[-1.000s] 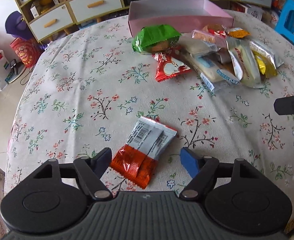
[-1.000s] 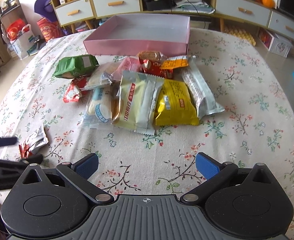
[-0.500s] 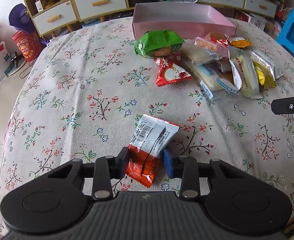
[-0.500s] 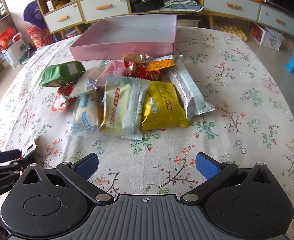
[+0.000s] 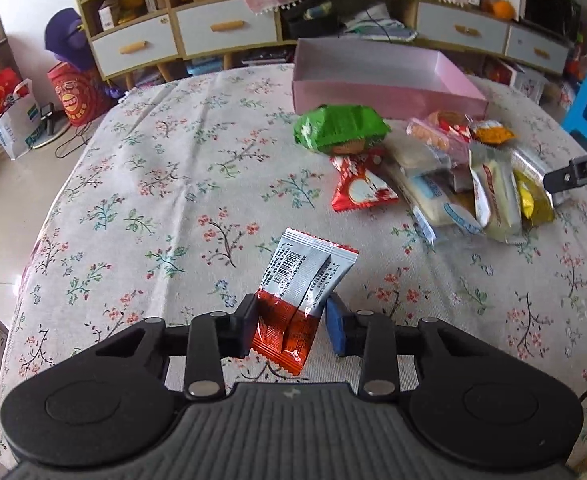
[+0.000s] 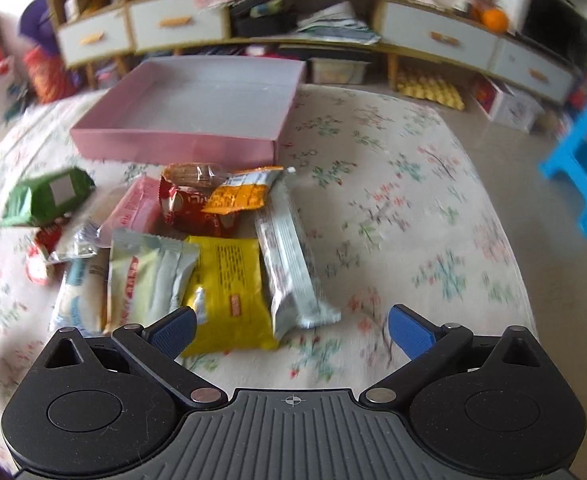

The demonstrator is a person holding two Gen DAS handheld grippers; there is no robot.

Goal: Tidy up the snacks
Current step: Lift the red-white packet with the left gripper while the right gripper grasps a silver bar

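A flowered desk (image 5: 141, 168) carries a pink box (image 6: 197, 120) at its far side, with a heap of snacks (image 6: 197, 256) in front of it. The left hand-held gripper (image 5: 291, 320), angled down, has just closed and pinches a red-and-silver packet (image 5: 299, 284). The right hand-held gripper (image 6: 291, 328) hangs wide open over the heap's near edge, tilted downward.

We are looking at soft, even daylight in both views; it is falling brightest on the pale floor (image 5: 1, 200) left of the worktop (image 5: 173, 208), where it is washing out the tiles. Shadows are staying faint, only a thin one showing under the red and silver packet (image 5: 301, 288). The left wrist view is reading sharp. The right wrist view is smearing with motion blur, strongest around the blue stool (image 6: 585, 168) and the cabinet drawers (image 6: 437, 36) beyond the pink box (image 6: 181, 148). Fisheye distortion is bending the worktop's edge and the cabinets near the corners, which are darkening.
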